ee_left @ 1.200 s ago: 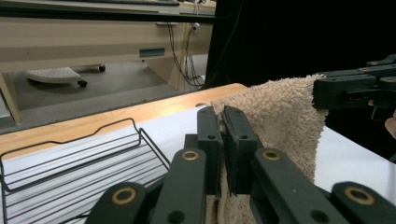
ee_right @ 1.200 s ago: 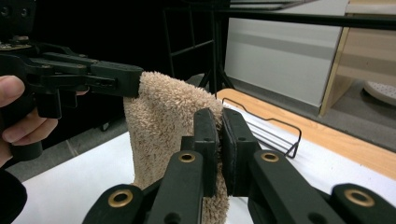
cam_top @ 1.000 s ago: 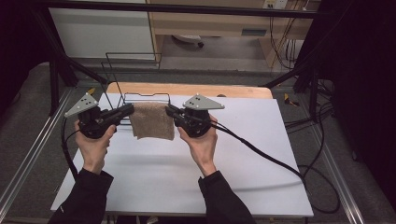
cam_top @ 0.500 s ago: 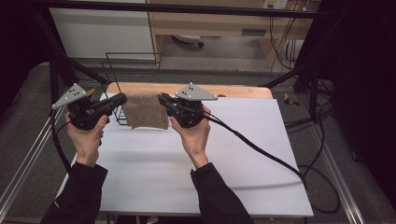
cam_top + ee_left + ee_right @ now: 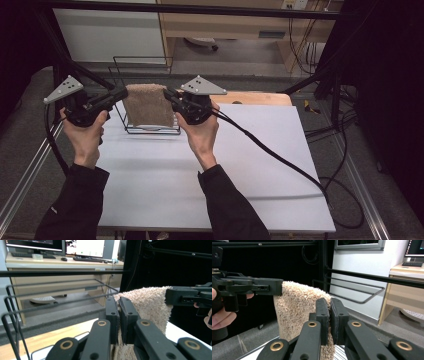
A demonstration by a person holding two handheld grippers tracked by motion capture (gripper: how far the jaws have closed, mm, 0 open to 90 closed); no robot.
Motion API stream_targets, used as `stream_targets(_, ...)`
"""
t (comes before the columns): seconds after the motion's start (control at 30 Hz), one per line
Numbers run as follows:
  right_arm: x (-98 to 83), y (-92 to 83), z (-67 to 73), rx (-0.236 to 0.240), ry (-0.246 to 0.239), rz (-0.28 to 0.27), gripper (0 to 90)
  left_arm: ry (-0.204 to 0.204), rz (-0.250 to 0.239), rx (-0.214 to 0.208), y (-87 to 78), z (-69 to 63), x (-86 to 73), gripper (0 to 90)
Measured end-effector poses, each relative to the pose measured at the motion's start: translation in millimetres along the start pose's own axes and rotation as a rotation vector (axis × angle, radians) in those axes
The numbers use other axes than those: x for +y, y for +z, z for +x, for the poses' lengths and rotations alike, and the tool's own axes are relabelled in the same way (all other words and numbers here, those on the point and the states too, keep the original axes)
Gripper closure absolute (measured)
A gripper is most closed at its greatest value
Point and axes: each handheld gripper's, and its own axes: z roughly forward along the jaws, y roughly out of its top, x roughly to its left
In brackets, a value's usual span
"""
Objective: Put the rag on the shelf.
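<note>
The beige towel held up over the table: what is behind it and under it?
Behind and below the beige towel stands a black wire rack on the white table; the towel covers part of the rack.

The towel (image 5: 148, 105) is looking like tan, fuzzy terry cloth. The rack (image 5: 142, 131) is showing thin black wire. The table (image 5: 210, 185) is appearing smooth, matt white, a bare wooden board (image 5: 260, 98) lying along its far edge.
</note>
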Motion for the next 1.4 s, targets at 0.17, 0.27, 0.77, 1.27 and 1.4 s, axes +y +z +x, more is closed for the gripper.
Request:
stream_targets(0.17, 11.9, 6.2, -0.4, -0.004, -0.006, -0.016, 85.9, 0.013, -0.012, 0.006, -1.0, 3.8, 13.5, 85.8)
stream_targets(0.27, 19.3, 9.6, -1.5, -0.007, -0.011, -0.026, 85.9, 0.020, -0.017, 0.011, -0.4, 5.9, 20.3, 85.8)
stream_targets(0.77, 42.1, 28.8, -12.5, -0.014, -0.017, -0.054, 85.9, 0.019, -0.027, 0.023, 9.8, 20.9, 44.4, 85.8)
stream_targets(1.27, 58.8, 51.0, -20.6, -0.023, -0.028, -0.066, 85.9, 0.018, -0.030, 0.046, 22.1, 40.4, 61.3, 85.8)
stream_targets(1.4, 63.2, 58.5, -22.1, -0.031, -0.031, -0.067, 85.9, 0.021, -0.044, 0.054, 24.3, 46.0, 62.6, 85.8)
